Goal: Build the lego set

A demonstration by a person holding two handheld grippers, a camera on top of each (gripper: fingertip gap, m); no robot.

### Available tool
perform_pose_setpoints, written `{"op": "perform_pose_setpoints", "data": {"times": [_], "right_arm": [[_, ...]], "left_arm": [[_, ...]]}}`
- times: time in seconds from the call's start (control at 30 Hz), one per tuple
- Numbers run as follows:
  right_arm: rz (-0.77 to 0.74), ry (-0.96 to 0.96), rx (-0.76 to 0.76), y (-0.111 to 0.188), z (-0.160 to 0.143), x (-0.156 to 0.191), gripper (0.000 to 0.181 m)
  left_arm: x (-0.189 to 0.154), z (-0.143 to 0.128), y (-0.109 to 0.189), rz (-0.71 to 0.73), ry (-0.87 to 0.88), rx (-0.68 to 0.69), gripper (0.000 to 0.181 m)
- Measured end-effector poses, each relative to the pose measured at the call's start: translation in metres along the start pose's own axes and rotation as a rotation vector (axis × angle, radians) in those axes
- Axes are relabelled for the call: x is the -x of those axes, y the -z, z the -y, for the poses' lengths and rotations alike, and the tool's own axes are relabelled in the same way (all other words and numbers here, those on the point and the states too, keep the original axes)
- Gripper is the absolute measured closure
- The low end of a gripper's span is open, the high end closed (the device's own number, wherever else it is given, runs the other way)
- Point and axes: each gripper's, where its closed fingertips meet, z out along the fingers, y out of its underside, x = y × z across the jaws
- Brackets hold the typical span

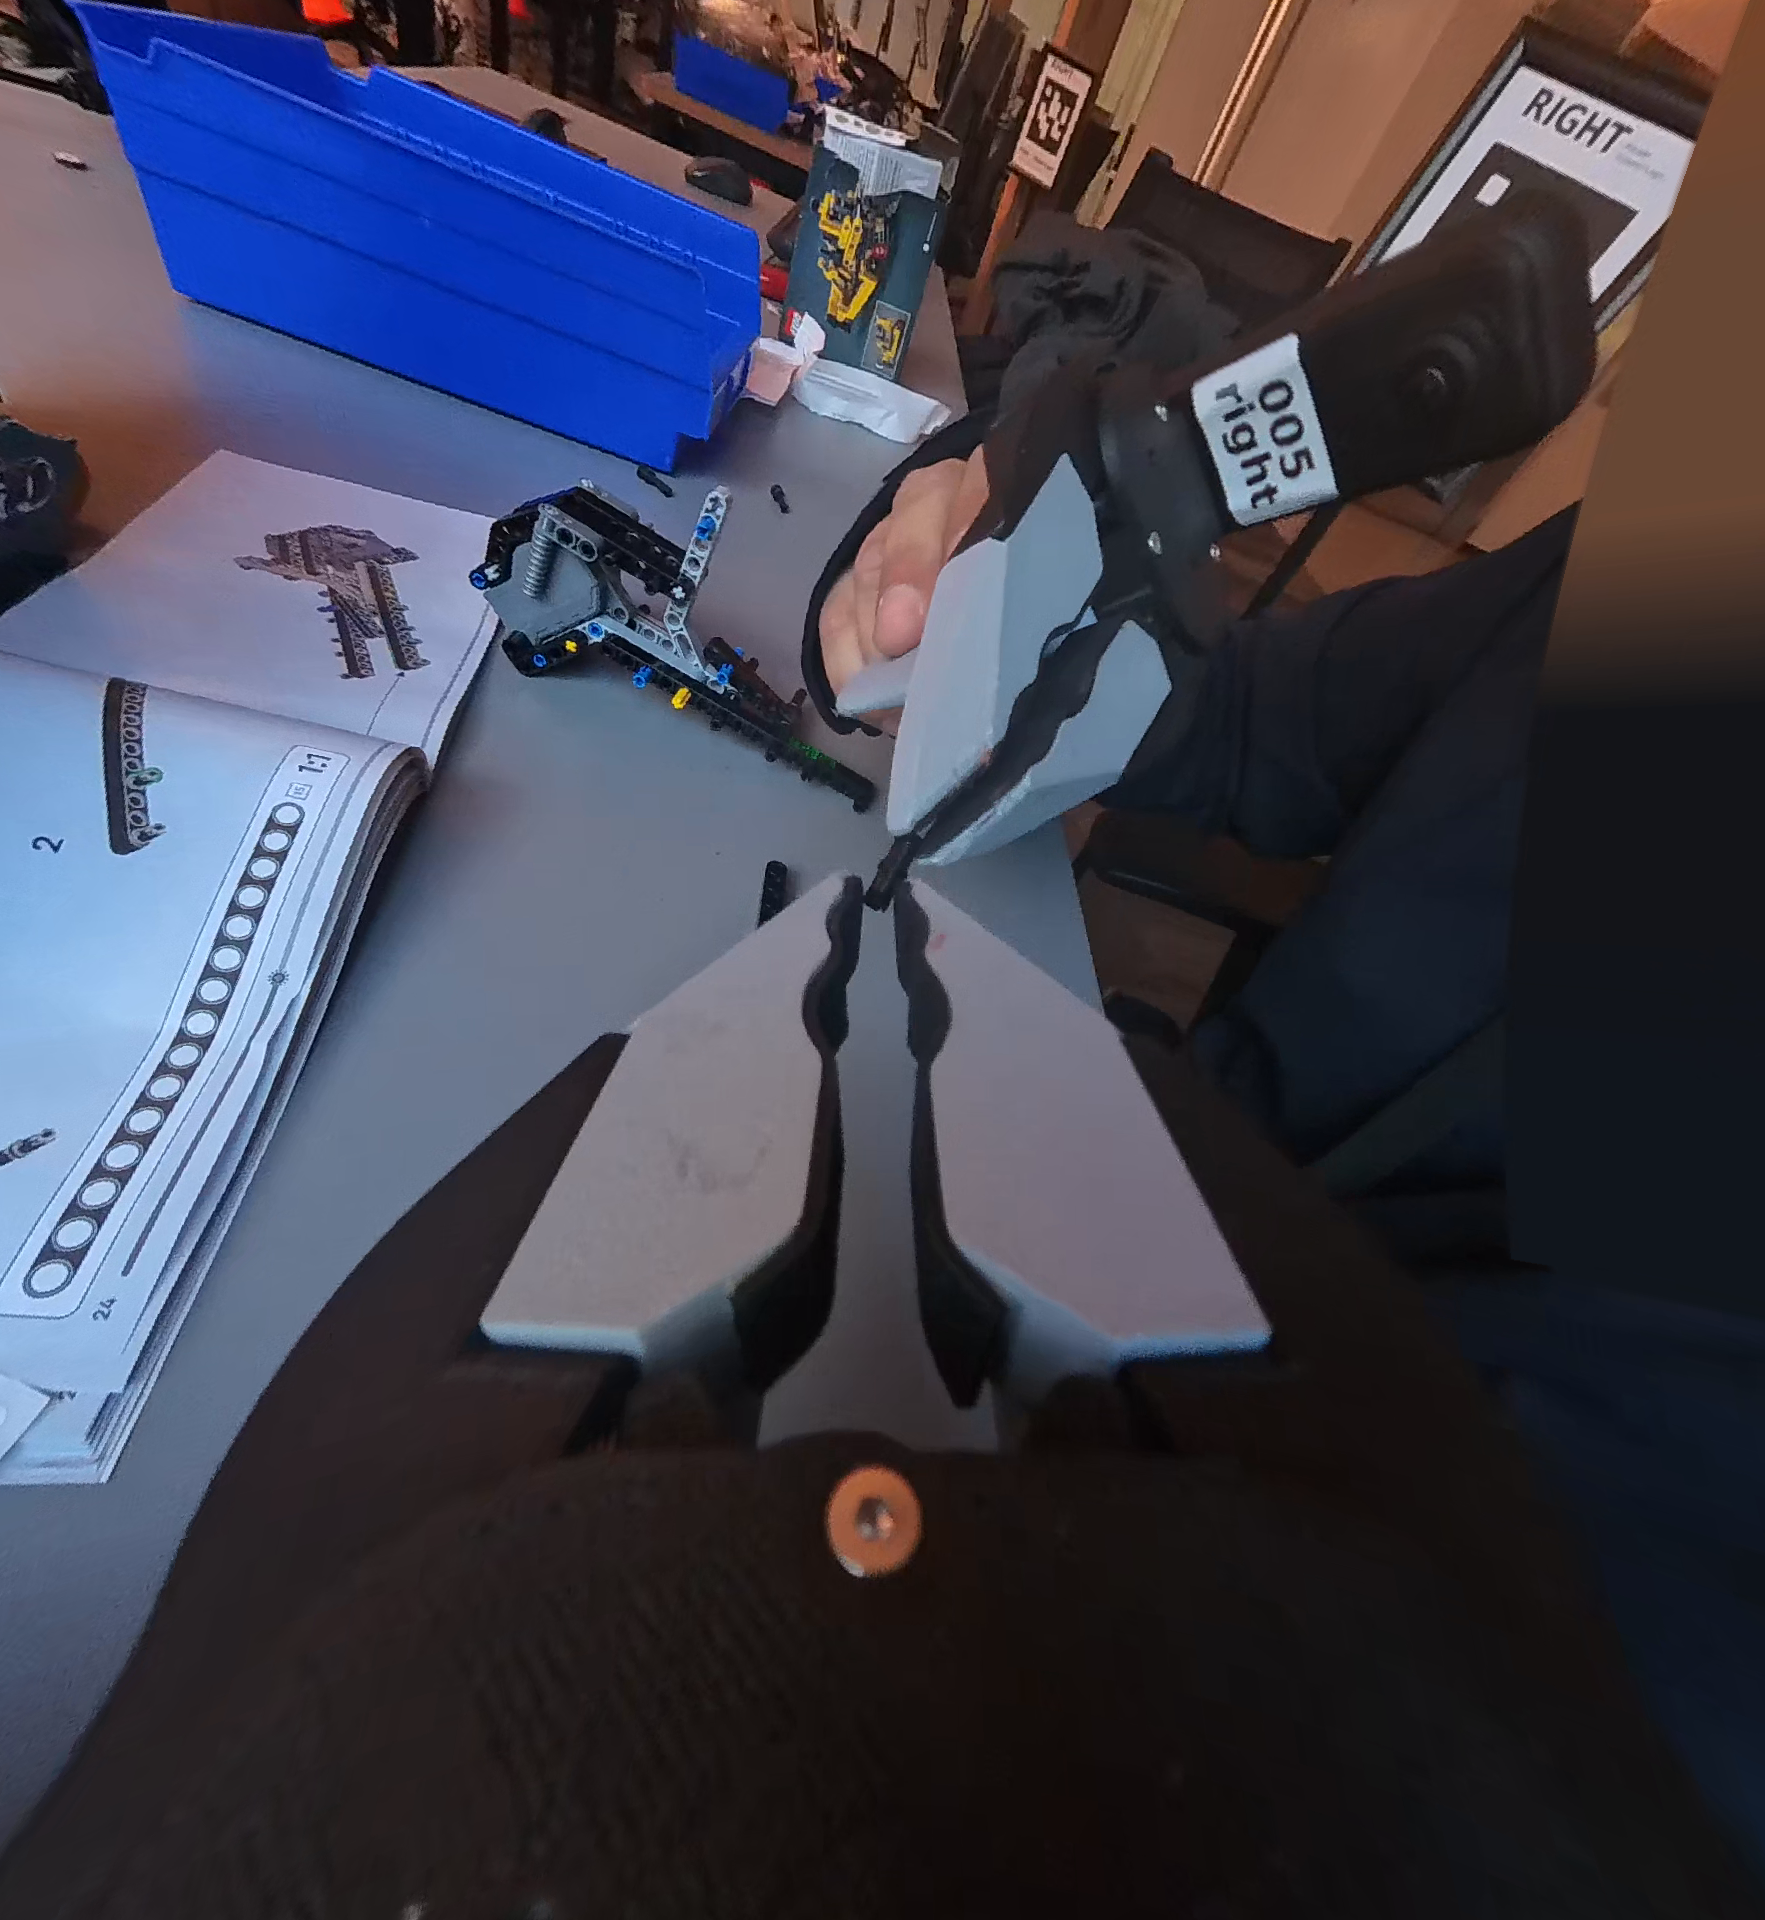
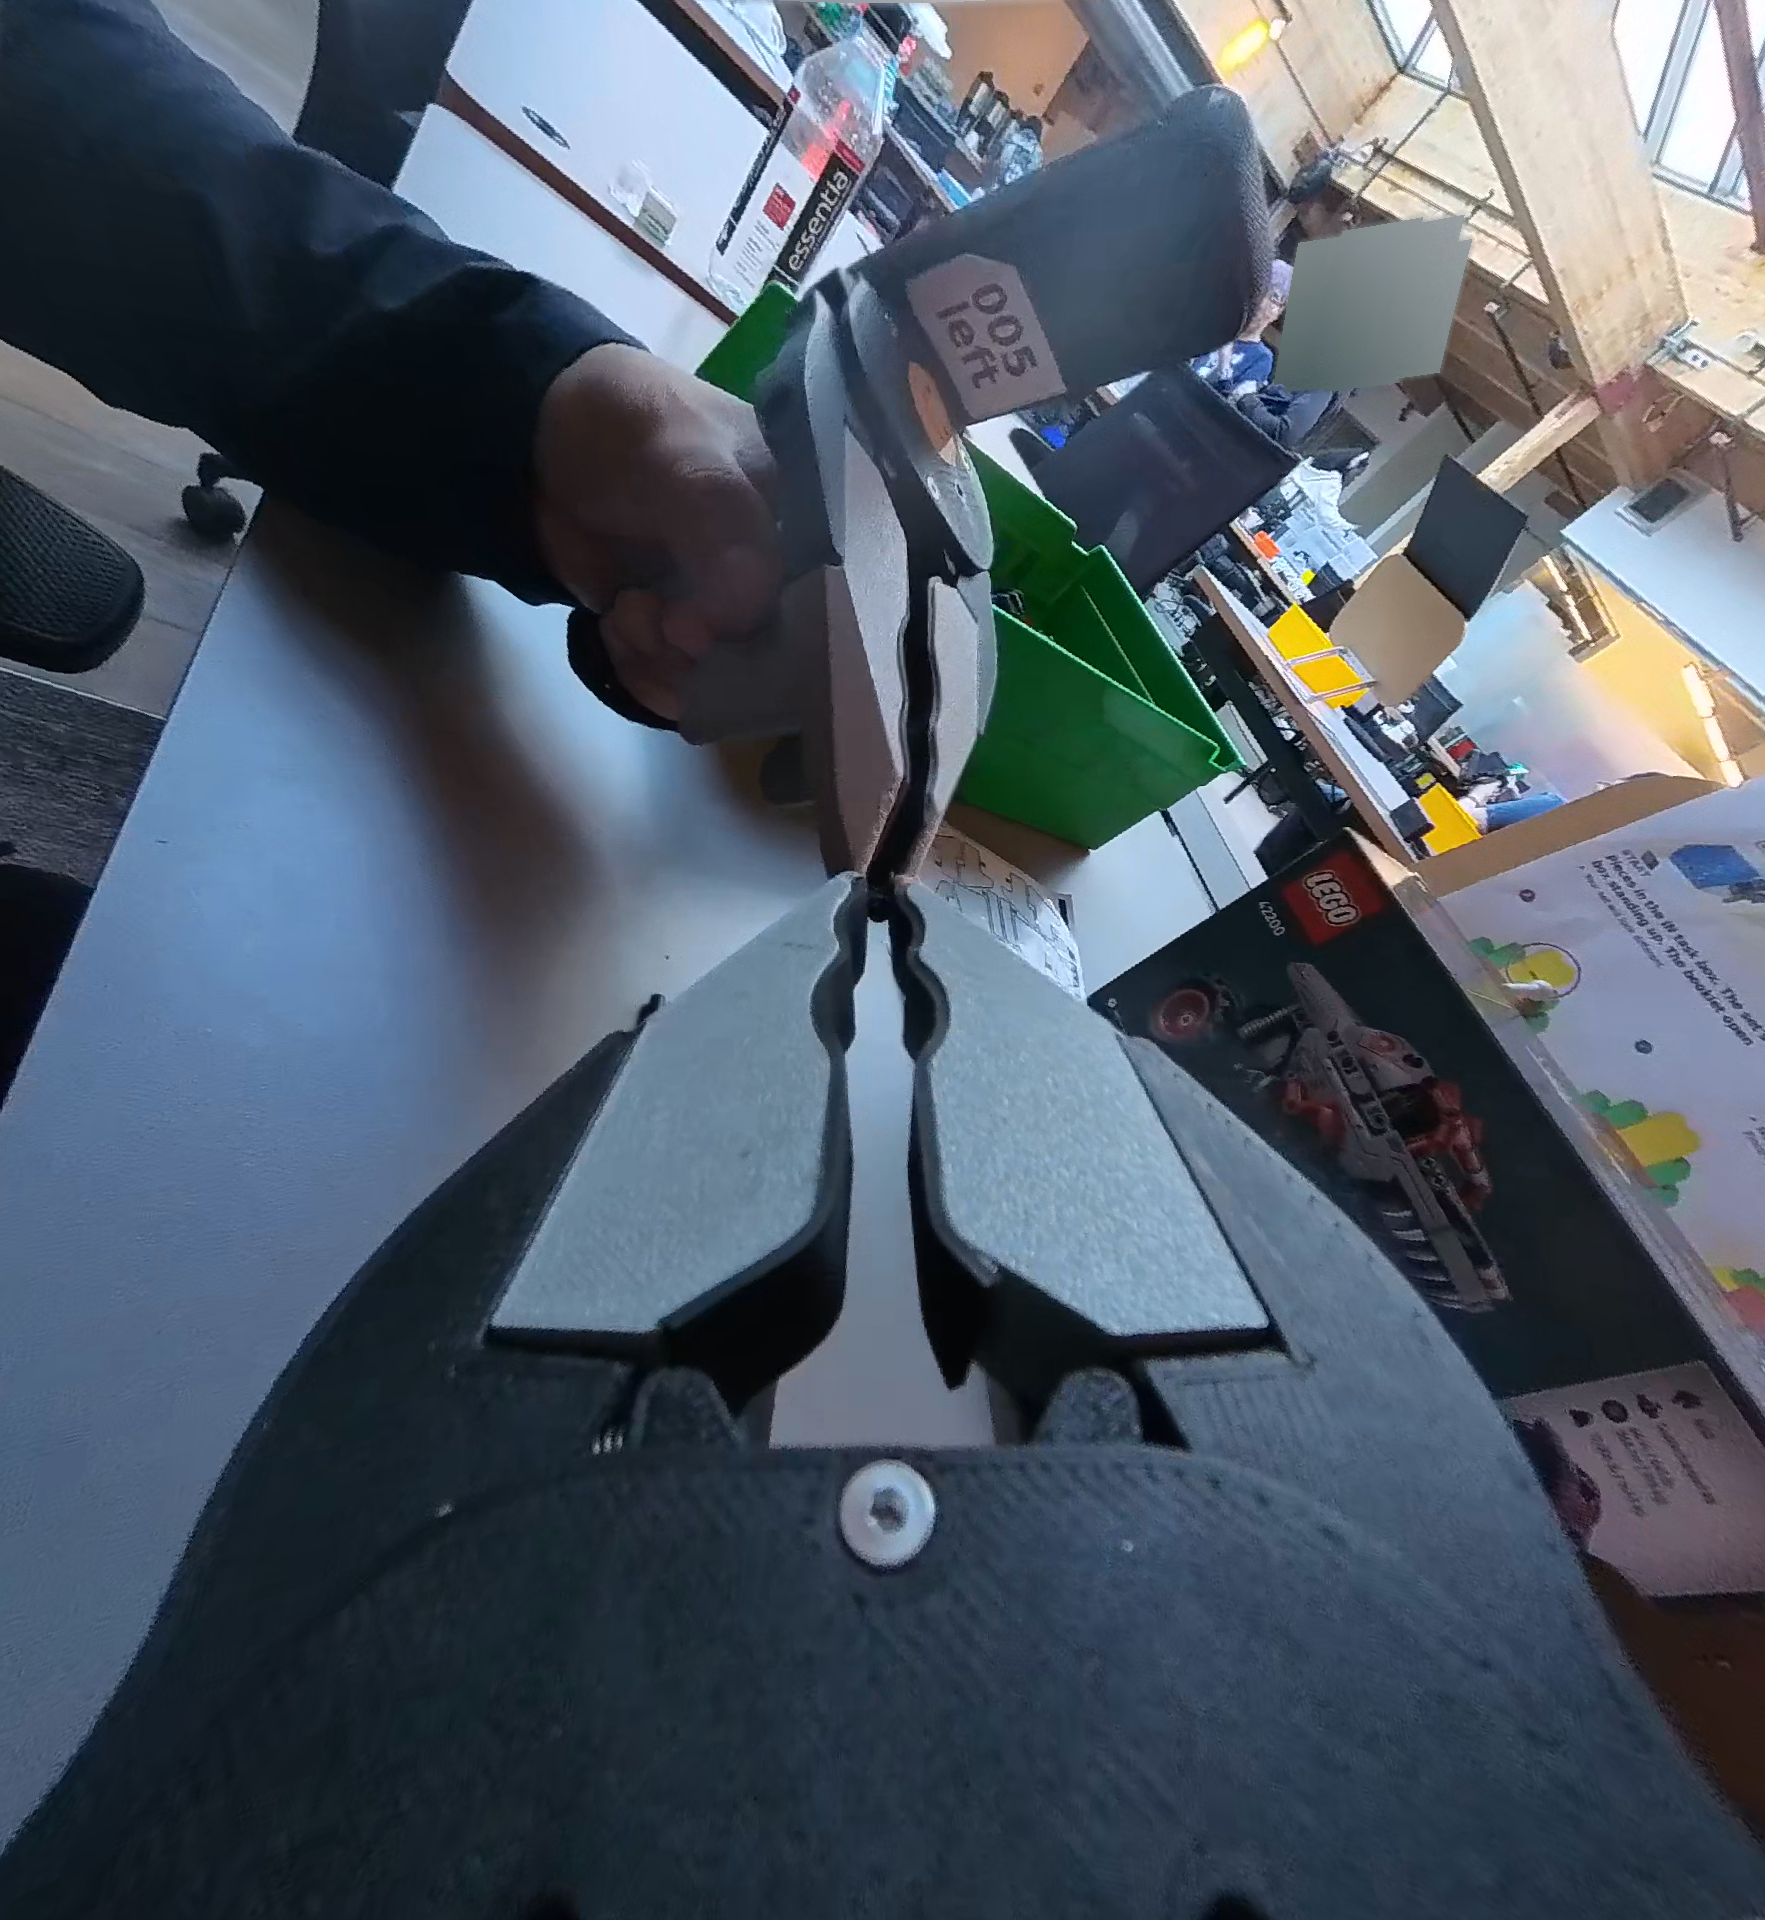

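My left gripper (image 1: 876,896) and my right gripper (image 1: 914,840) meet tip to tip above the grey table (image 1: 566,894). Both are shut on a small black Lego piece (image 1: 888,871) held between their tips. The right wrist view shows the same: my right gripper (image 2: 883,906) is below and my left gripper (image 2: 886,868) comes down from above, with the piece almost hidden. A partly built black and grey Lego assembly (image 1: 629,603) lies on the table behind. A short black beam (image 1: 774,888) lies just left of the tips.
An open instruction booklet (image 1: 182,935) lies at the left, with a blue bin (image 1: 421,229) and a Lego box (image 1: 862,270) behind. A green bin (image 2: 1065,707), a dark Lego box (image 2: 1377,1122) and a printed sheet (image 2: 1688,987) are beside the right gripper. Loose black pins (image 1: 654,480) lie on the table. The tips of both grippers are at nearly the same place.
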Motion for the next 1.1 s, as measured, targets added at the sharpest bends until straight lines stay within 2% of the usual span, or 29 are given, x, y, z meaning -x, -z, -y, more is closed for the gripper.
{"op": "perform_pose_setpoints", "data": {"times": [0.33,0.57,0.67,1.1], "right_arm": [[0.066,-0.097,-0.032,0.000,0.003,0.002,0.181],[0.192,-0.286,-0.103,0.004,0.009,0.002,0.170],[0.221,-0.349,-0.119,0.005,0.009,0.000,0.174],[0.248,-0.400,-0.113,0.004,0.007,0.000,0.179]], "left_arm": [[-0.005,-0.003,-0.003,0.006,-0.075,0.025,0.178],[-0.009,0.003,-0.001,0.036,-0.160,-0.003,0.178],[-0.011,0.005,-0.002,0.038,-0.181,-0.012,0.178],[-0.011,0.005,-0.002,0.042,-0.196,-0.019,0.178]]}}
